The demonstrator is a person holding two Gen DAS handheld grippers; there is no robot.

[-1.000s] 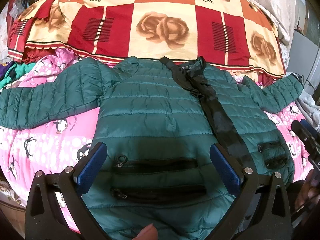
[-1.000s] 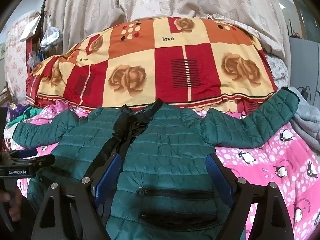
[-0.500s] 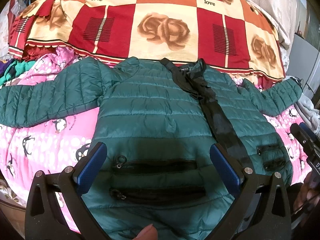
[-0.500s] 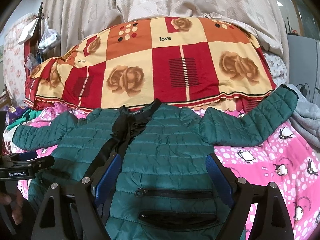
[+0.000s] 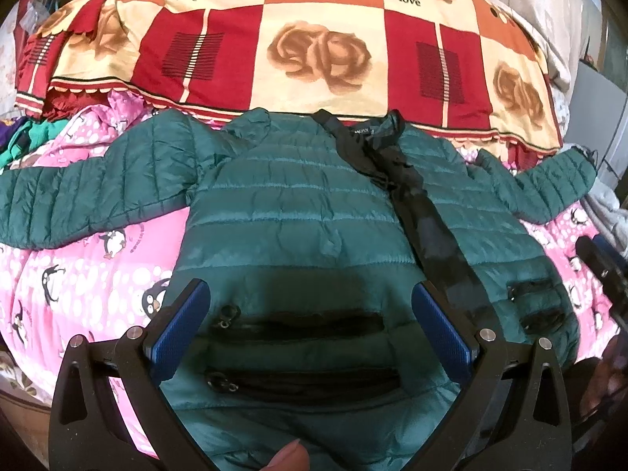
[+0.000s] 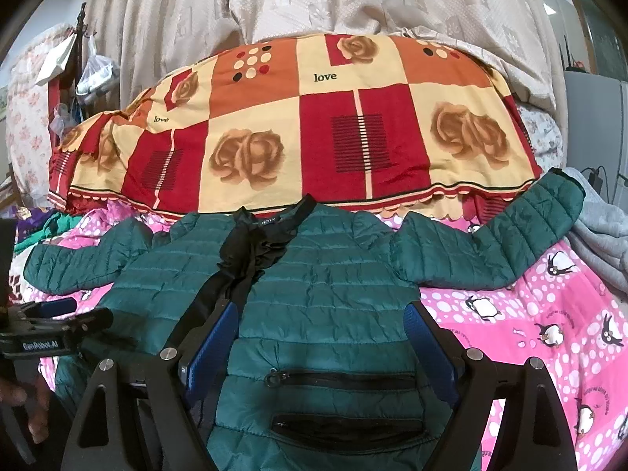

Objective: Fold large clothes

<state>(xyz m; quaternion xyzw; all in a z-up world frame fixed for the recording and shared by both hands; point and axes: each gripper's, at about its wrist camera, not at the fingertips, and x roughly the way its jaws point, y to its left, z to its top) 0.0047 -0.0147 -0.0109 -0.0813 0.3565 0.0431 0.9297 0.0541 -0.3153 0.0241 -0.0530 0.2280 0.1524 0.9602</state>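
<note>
Left wrist view first: one green quilted jacket (image 5: 298,212) lies front-up on a bed, on a pink penguin-print cover (image 5: 78,278). It has two sleeves; the one at the picture's left (image 5: 94,188) stretches flat toward the left edge, and the other (image 5: 549,184) reaches toward the right edge. Its long axis runs from the hem, nearest the camera, up to the collar (image 5: 369,133), which points at one red, orange and cream rose-patterned blanket (image 5: 314,39) heaped behind it. A black front placket (image 5: 424,223) runs slantwise from the collar down to the hem. Two zipped pockets (image 5: 298,322) show on the near panel and two more on the panel at the right. The left gripper (image 5: 310,325) hangs just over the hem with its jaws spread wide and nothing between the blue pads; the two near pocket zips lie framed between its fingers. A fingertip (image 5: 286,459) shows at the bottom edge.

Right wrist view: the same jacket lies ahead, collar away and hem close. The right gripper (image 6: 322,349) is released, jaws wide apart, poised above the jacket's right front panel, gripping nothing. The left gripper shows at the left edge, with a hand (image 6: 23,404) below it. A grey garment (image 6: 600,235) lies at the right edge, beside the sleeve cuff.
</note>
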